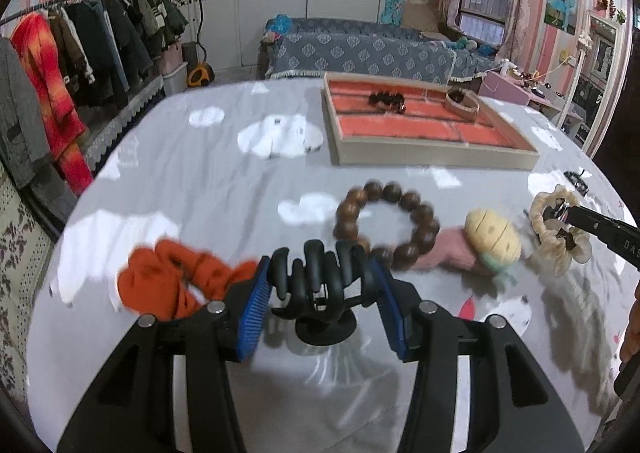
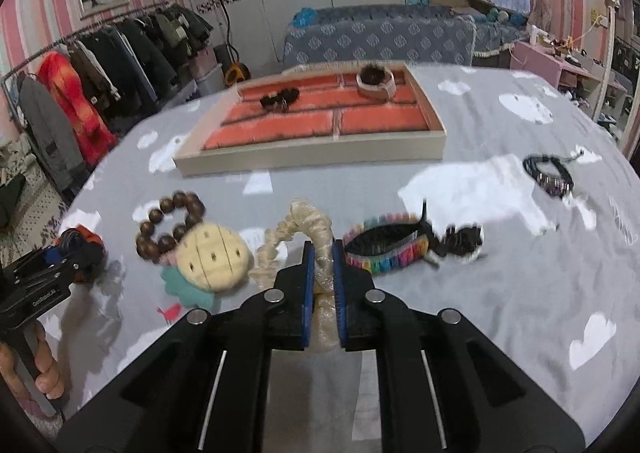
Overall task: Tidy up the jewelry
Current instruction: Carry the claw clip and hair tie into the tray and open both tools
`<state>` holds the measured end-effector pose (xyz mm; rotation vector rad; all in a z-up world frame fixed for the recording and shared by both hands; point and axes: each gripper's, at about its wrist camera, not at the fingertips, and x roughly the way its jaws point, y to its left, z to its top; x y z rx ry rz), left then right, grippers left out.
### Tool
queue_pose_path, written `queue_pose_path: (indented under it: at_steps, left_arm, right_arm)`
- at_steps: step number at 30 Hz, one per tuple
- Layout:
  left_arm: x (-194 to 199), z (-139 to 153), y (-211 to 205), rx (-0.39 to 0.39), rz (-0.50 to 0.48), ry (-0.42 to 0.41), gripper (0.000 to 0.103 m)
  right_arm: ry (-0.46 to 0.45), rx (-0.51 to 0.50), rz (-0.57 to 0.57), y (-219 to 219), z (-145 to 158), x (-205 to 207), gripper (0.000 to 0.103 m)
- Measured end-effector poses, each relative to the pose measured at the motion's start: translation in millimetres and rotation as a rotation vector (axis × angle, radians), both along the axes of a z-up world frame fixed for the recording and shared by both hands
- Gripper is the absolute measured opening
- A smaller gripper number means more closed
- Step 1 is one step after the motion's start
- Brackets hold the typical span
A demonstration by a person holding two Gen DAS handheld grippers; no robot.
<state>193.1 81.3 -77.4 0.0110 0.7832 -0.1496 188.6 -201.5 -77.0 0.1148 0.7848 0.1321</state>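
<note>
I am grasping the black claw clip [image 1: 316, 285] in my left gripper [image 1: 320, 289] and the cream scrunchie [image 2: 308, 237] in my right gripper [image 2: 322, 265], both just above the bed [image 2: 480, 253], for carrying to the tray [image 2: 312, 161].

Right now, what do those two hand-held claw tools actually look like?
Both are matte black plastic. The left claw and right claw each have two angular fingers with ribbed blue pads and round silver bolts. White lettering marks their sides, and the right shows thin silver rods.
</note>
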Motion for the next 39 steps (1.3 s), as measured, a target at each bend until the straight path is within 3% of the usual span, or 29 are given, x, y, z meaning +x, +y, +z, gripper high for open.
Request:
queue_pose_path:
  at_steps: [8,20,24,29,39]
  left_arm:
    - [43,49,-27,-0.018,-0.039,-0.057,0.05]
    - [162,83,-58,-0.105,-0.024,-0.01,0.05]
    - [205,76,-73,-0.07,-0.015,-0.002,0.05]
    - [248,49,-88,-0.065,-0.029,0.073,0.05]
    - [304,7,-109,0.037,-0.006,0.144,0.05]
  right_arm:
    - [-0.08,0.013,0.012,-17,38,45,0.01]
    - [-0.147,-0.023,0.012,-34,73,136,0.01]
    - [-0.137,-0.051,0.019,-35,71,171,0.01]
    - [-0.092,-0.056,0.016,-38,56,208,0.01]
    - [0.014,-0.06,-0.022,-44,15,277,0.01]
